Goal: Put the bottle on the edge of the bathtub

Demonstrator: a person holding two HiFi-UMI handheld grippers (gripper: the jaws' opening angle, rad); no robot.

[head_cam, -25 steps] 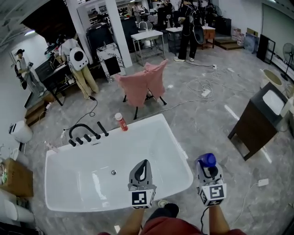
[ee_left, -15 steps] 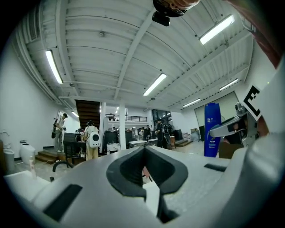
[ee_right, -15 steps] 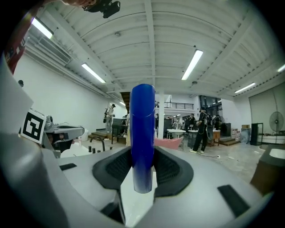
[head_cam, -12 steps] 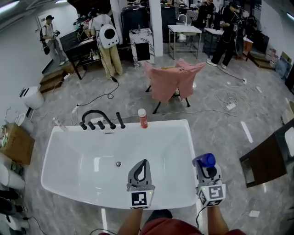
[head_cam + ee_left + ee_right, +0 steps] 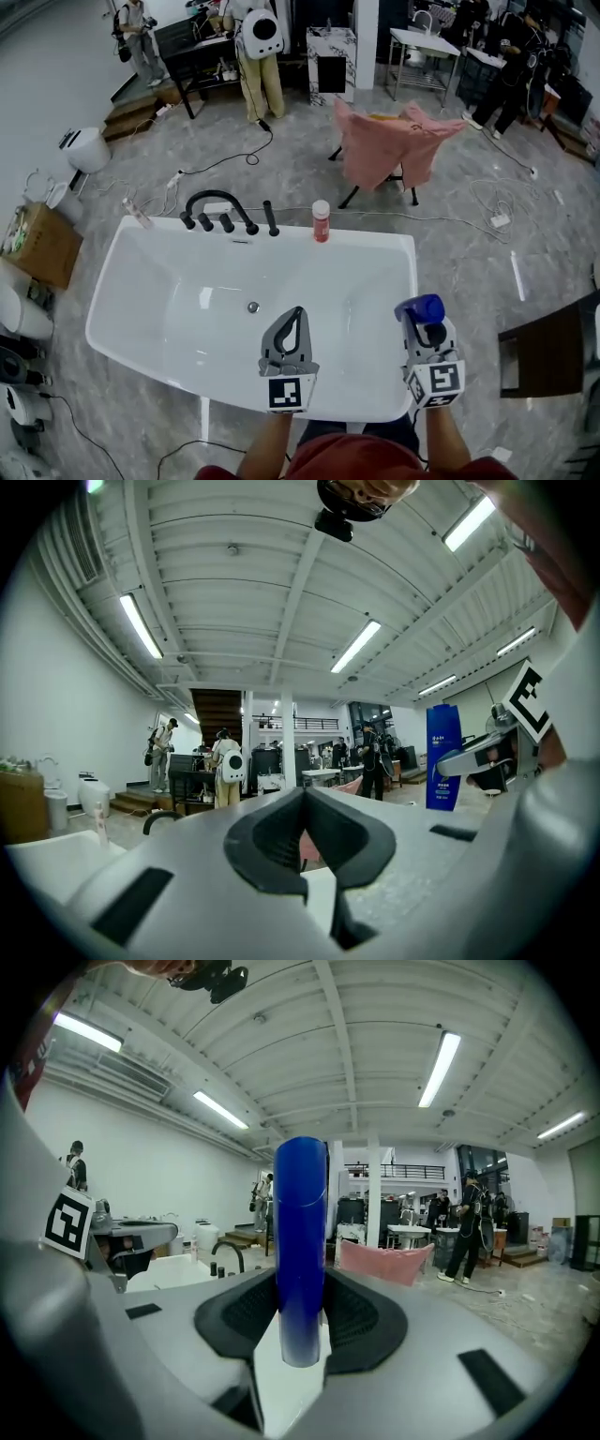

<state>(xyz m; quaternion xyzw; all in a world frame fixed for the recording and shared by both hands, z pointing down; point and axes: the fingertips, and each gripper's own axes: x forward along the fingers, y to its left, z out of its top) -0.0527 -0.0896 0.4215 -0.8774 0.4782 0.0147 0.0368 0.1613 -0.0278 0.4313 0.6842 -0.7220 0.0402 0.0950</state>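
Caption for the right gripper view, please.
Right gripper clamps an upright blue bottle, white bathtub and black faucet beyond at left.

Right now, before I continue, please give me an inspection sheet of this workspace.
Surface: white bathtub, rim mostly bare.
Job's things: blue bottle upright in the right tongs, by the right rim, not set down.
Clutter: red bottle and black faucet on the far rim.
Grippers: right tongs shut on the bottle; left tongs shut, empty.
Cables: white cable on the floor beyond the bathtub.
Surroundings: chair under pink cloth; people at tables behind.
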